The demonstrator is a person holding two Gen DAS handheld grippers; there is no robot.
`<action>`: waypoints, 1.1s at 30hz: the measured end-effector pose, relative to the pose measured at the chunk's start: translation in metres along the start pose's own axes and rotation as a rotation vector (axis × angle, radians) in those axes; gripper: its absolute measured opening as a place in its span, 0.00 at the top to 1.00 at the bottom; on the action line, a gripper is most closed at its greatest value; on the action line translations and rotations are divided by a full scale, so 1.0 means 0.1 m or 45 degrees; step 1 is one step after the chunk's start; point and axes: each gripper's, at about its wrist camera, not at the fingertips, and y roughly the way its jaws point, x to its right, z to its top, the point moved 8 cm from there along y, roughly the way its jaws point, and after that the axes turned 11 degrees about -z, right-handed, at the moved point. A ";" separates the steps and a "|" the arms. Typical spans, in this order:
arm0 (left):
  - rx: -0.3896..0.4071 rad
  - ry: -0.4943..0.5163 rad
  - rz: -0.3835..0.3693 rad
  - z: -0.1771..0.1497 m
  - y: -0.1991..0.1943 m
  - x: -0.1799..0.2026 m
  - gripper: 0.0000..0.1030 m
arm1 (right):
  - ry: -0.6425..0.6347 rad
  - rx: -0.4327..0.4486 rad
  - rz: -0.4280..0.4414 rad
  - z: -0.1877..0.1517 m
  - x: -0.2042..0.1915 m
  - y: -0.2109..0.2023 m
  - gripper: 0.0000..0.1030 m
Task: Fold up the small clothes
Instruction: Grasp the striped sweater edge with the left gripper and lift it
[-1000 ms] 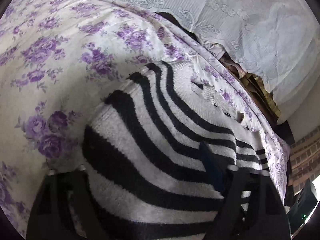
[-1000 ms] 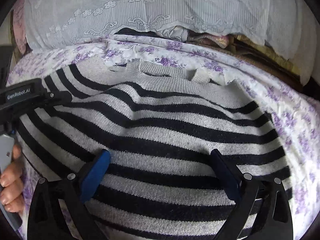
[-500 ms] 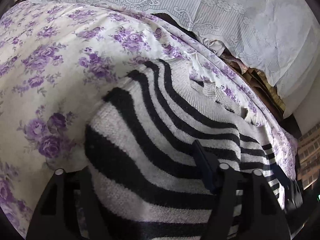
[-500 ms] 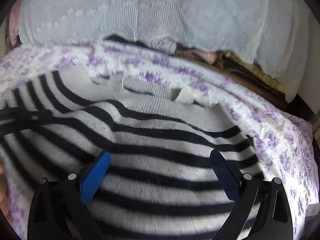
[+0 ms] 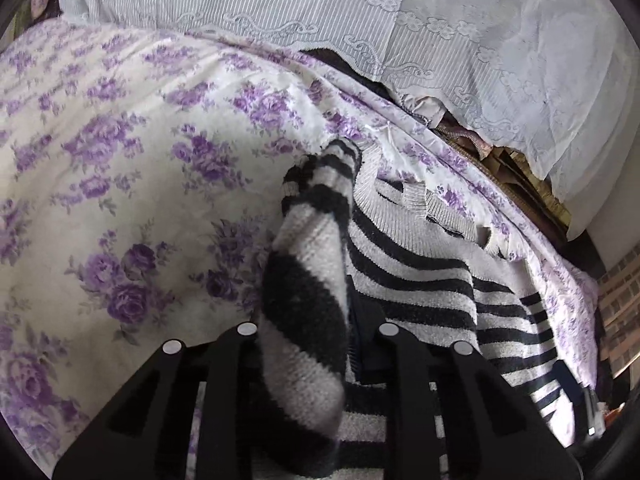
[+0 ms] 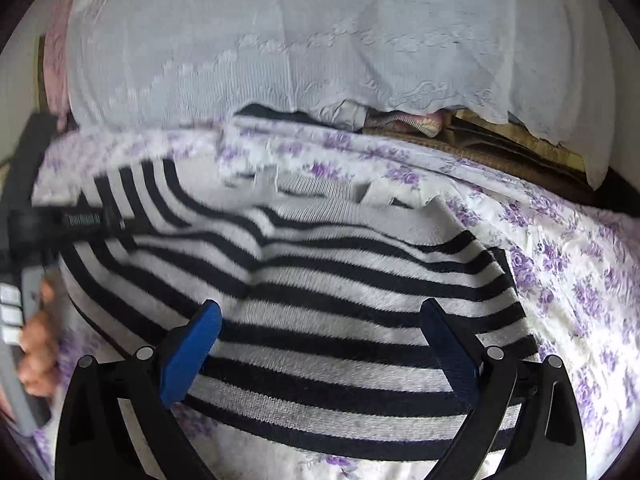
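Striped knit sweater (image 6: 320, 304), black and off-white bands, grey ribbed collar: one item, lying on the purple-flowered white bedsheet (image 5: 120, 160), collar toward the far edge of the bed where a white lace-trimmed cover (image 5: 400, 20) hangs.

Change noted, left side: a second ago this edge lay flat under your left gripper (image 5: 312, 340), whose jaws stood wide. Now a thick ridge of the striped knit is gathered up between them; the jaws are closing and the fabric already bulges between the black fingers (image 5: 404, 360), so count it as pinched. The near left edge of the bed beside it shows bare sheet where the knit used to spread.

Change noted, right side: your right gripper (image 6: 320, 344) has slid a little toward the sweater's right edge. Its blue pads (image 6: 192, 348) stand wide apart above the stripes, nothing between them pressed. Released.

Also in the right view: your left hand (image 6: 36, 356) on its grey handle, at the left margin, blurred.

Meaning for the task: the left edge looks secured for a first fold across the body. Right edge not yet gripped. You probably need that second hold, or a flat press there, before carrying the left side over; otherwise the loose knit may drag and bunch.
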 end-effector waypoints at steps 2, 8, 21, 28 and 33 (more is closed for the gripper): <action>0.016 0.042 0.040 -0.01 -0.03 0.04 0.80 | 0.032 -0.024 0.032 -0.01 0.04 0.03 0.03; 0.054 0.135 0.127 -0.01 -0.12 0.14 0.83 | 0.123 -0.038 0.126 0.01 0.10 -0.02 0.03; 0.088 0.267 0.187 -0.07 -0.23 0.34 0.85 | 0.437 -0.121 0.434 0.10 0.28 -0.14 0.03; 0.094 0.334 0.192 -0.13 -0.27 0.52 0.85 | 0.530 -0.202 0.649 0.19 0.18 -0.12 0.03; 0.077 0.411 0.237 -0.18 -0.25 0.72 0.85 | 0.573 -0.272 0.827 0.30 0.02 -0.03 0.03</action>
